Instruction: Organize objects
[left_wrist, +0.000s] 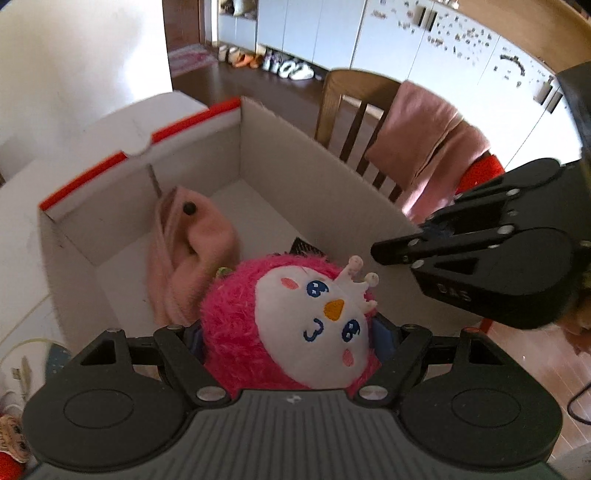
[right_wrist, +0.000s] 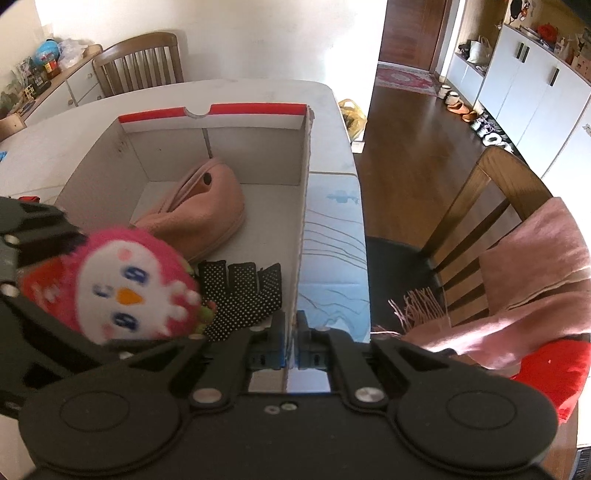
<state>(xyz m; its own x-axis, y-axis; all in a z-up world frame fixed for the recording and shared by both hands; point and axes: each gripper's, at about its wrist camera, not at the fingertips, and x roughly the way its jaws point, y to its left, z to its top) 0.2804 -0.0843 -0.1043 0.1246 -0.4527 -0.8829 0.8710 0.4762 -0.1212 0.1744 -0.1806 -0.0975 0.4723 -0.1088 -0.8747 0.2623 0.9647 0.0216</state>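
My left gripper (left_wrist: 291, 332) is shut on a pink plush penguin (left_wrist: 291, 325) with a white face and a small crown, held over the near end of an open cardboard box (left_wrist: 288, 147). The plush also shows in the right wrist view (right_wrist: 118, 288). Inside the box lie a pink fuzzy slipper (right_wrist: 199, 210) and a black dotted glove (right_wrist: 243, 295). My right gripper (right_wrist: 291, 343) is shut on the box's right wall (right_wrist: 303, 221) at its near corner. In the left wrist view it shows at the right (left_wrist: 413, 247).
The box stands on a white table (right_wrist: 258, 92). A wooden chair (right_wrist: 491, 206) with a pink scarf (right_wrist: 532, 273) draped over it stands right of the table. Another chair (right_wrist: 140, 59) stands at the far side. White cabinets (right_wrist: 524, 92) line the wall.
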